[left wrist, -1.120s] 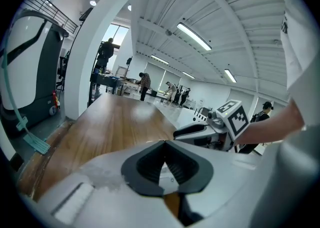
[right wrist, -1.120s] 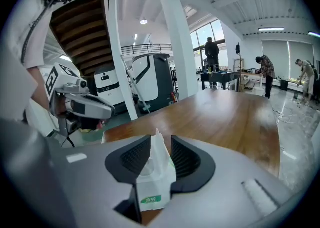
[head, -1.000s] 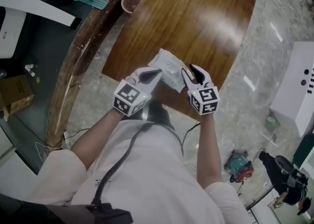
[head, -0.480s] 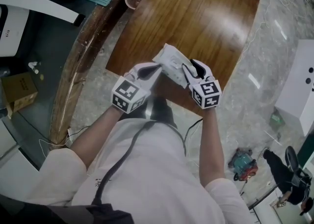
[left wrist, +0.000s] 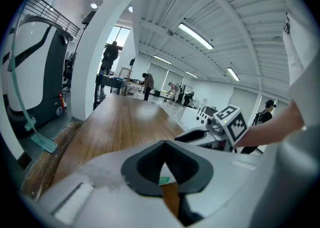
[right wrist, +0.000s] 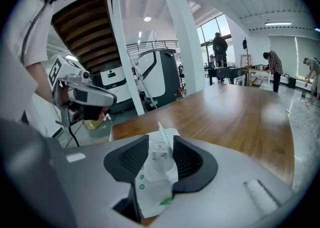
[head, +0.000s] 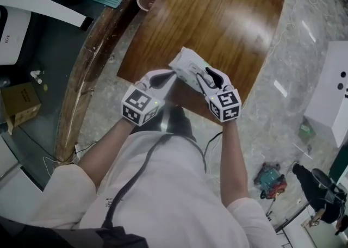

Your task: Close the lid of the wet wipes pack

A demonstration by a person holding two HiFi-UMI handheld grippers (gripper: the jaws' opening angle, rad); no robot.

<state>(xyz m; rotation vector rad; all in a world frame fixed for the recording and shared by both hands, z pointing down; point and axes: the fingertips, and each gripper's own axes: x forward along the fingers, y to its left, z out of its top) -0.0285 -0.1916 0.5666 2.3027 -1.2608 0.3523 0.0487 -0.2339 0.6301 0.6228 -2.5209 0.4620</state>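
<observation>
The pack (head: pixel 187 66) is held over the counter's (head: pixel 217 18) near edge. The left tool (head: pixel 169 76) is pinching its corner, plain in the left gripper view. The right tool (head: pixel 208 80) is spread around its end. The right gripper view shows a raised lid (right wrist: pixel 161 132) and green marks (right wrist: pixel 165 201), unreadable; the head view does not.

No words or numbers can be read. The pack (right wrist: pixel 155 172) shows green dots and a green logo, too small to read. The left cube (head: pixel 140 106) and right cube (head: pixel 225 105) bear black-and-white square markers, no letters.
</observation>
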